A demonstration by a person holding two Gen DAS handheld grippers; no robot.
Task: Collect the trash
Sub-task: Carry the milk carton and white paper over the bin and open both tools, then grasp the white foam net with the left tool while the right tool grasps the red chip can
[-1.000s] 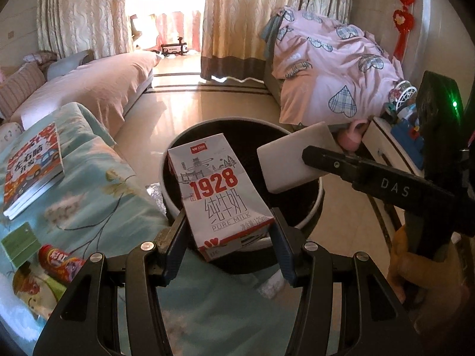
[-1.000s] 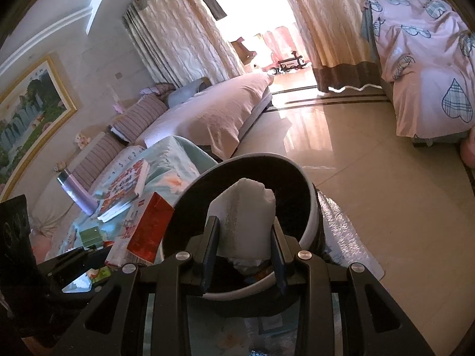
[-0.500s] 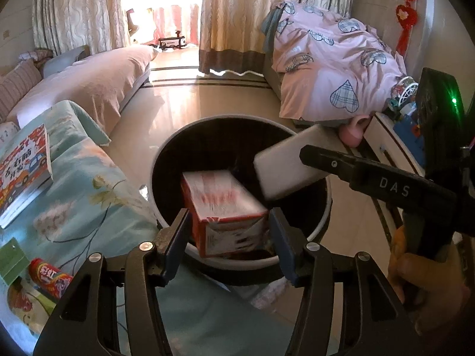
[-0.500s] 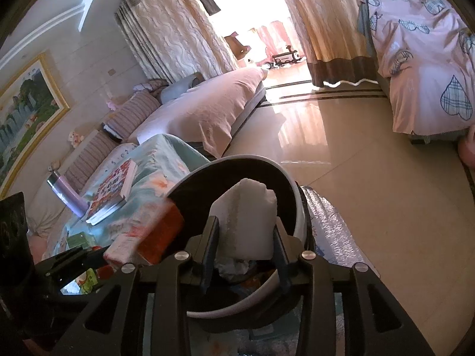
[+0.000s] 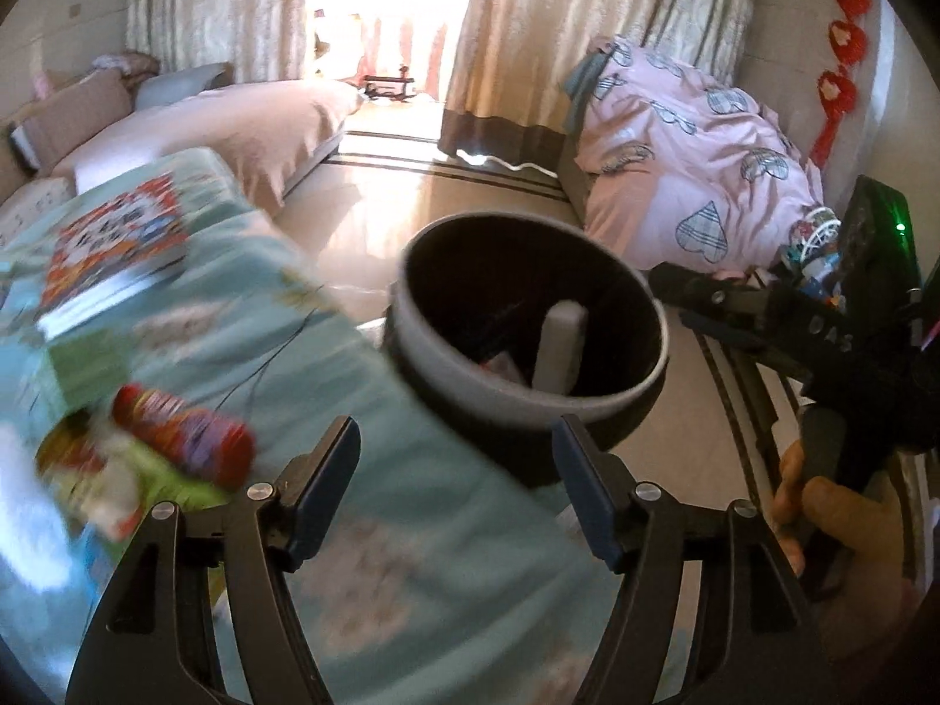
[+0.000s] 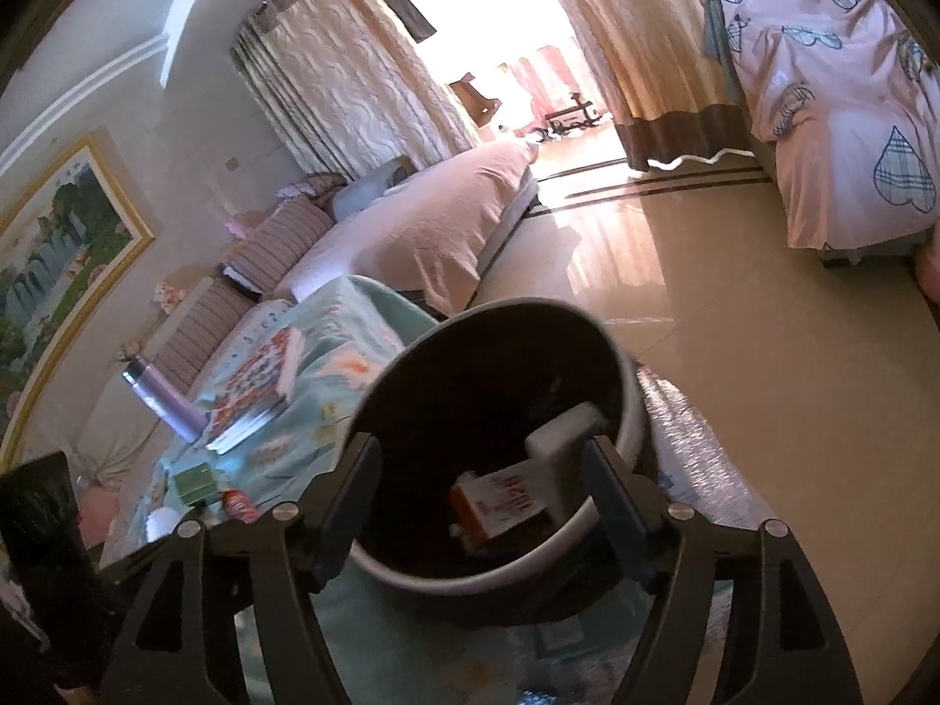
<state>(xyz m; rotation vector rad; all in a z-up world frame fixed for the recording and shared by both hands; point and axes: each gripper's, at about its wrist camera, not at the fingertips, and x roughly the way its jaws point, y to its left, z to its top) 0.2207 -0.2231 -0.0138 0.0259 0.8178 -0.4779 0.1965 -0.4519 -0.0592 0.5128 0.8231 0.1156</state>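
Observation:
A round dark trash bin [image 5: 605, 393] with a pale rim stands beside the table; it also shows in the right wrist view [image 6: 631, 405]. Inside it lie the red-and-white milk carton [image 6: 505, 502] and a white tissue pack [image 6: 567, 435], which stands on end in the left wrist view [image 5: 561, 346]. My left gripper [image 5: 455, 487] is open and empty over the table's edge, near the bin. My right gripper [image 6: 482, 499] is open and empty just above the bin's near rim. A red snack can [image 5: 182, 432] lies on the table at left.
The table has a light blue floral cloth [image 5: 411, 558]. On it lie a picture book [image 6: 252, 388], a green box [image 6: 197, 482], a purple bottle [image 6: 161, 399] and a wrapper [image 5: 100, 470]. A sofa [image 6: 423, 223] and quilt-covered furniture [image 5: 693, 158] flank the glossy floor.
Both grippers opened: the milk carton and the tissue pack dropped into the bin. The left gripper swung left and back toward the table.

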